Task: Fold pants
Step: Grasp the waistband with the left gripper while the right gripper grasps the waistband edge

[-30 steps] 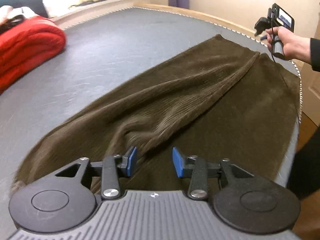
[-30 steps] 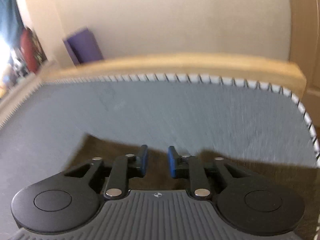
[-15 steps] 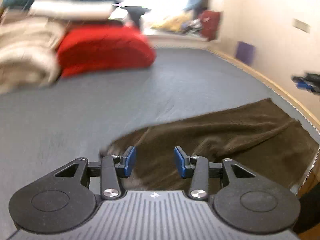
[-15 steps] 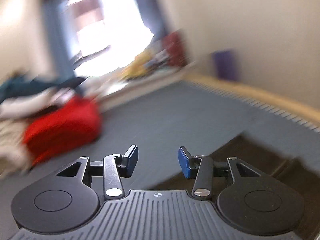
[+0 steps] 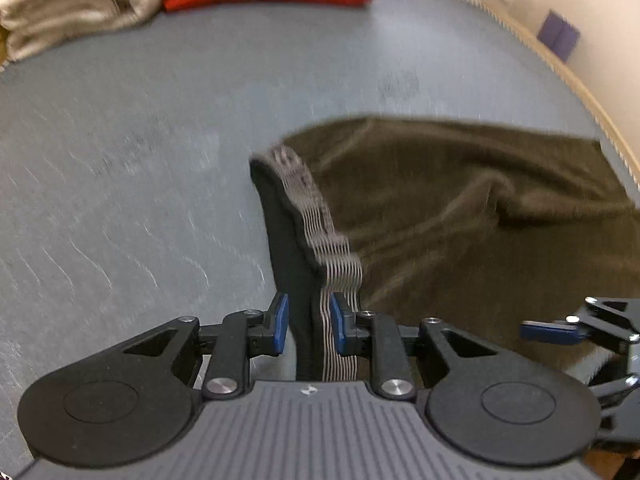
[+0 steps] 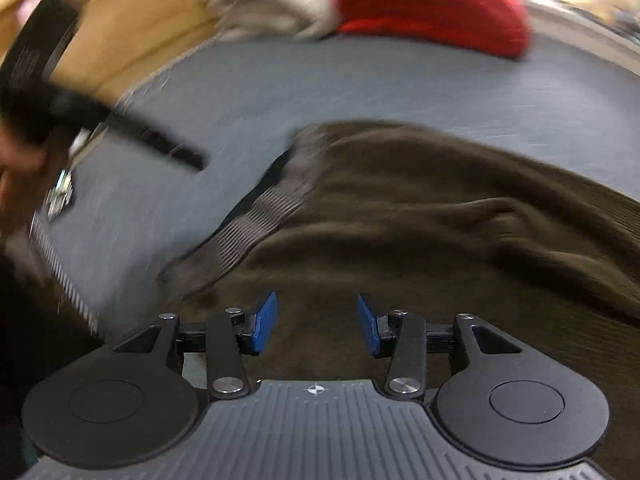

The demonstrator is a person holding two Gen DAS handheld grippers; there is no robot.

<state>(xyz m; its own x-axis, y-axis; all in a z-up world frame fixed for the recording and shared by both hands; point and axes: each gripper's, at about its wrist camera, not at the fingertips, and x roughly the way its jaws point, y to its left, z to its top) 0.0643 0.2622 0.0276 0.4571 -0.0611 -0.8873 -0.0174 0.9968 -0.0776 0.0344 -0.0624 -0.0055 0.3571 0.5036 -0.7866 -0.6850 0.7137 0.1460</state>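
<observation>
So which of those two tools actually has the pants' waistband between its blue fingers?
The left tool: the striped elastic waistband runs between its closing jaws. The right tool only hovers over the brown pants, nothing between its jaws.

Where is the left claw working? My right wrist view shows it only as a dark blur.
Observer: The left claw straddles the waistband; its jaws are closing, with a gap at one pad.
Operator: Is my right claw visible there?
Observer: Yes, the right claw shows at that view's right edge, above the pants.
Operator: Anything by the wall?
Observer: A purple block stands against it.
</observation>
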